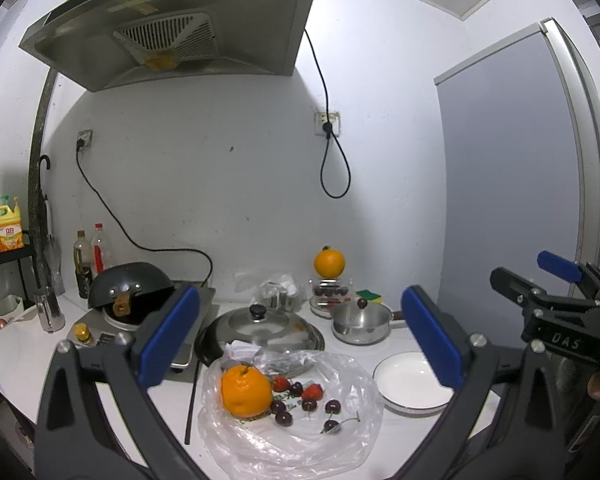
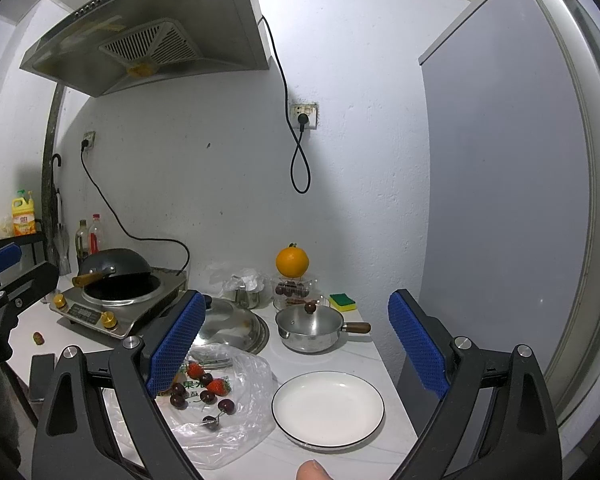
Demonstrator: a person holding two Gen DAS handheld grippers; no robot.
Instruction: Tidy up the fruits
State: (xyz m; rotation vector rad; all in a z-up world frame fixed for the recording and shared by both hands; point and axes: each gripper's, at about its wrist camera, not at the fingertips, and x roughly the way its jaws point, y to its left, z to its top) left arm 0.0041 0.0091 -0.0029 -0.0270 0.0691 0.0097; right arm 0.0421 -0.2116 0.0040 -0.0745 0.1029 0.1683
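Both grippers hang above the counter with their jaws spread wide and nothing held between them. Nearest, just below and between the left gripper (image 1: 300, 340) jaws, lies a clear plastic bag (image 1: 340, 436) spread flat on the white counter (image 1: 16, 360). On it sits an orange (image 1: 245, 391), close to the left jaw's pad, with strawberries (image 1: 313, 392) and dark cherries (image 1: 332, 406) scattered toward the right jaw. An empty white plate (image 2: 327, 408) rests between the right gripper (image 2: 296, 344) jaws, just beside the bag's edge and apart from the fruit.

The step in hand looks like the first pick, fruit from bag to plate. The orange is the easy target: the left gripper should drop straight down so the pads straddle its widest part, and close gently. The film could lift with it, so the bag may need pinning by the right gripper. Cherries and strawberries are small and soft; light pressure would suit them.

Beyond the jaws stand a glass lid (image 1: 260, 326) and a small steel saucepan (image 2: 312, 330). Farthest, a second orange (image 2: 292, 262) sits atop a clear container of cherries.
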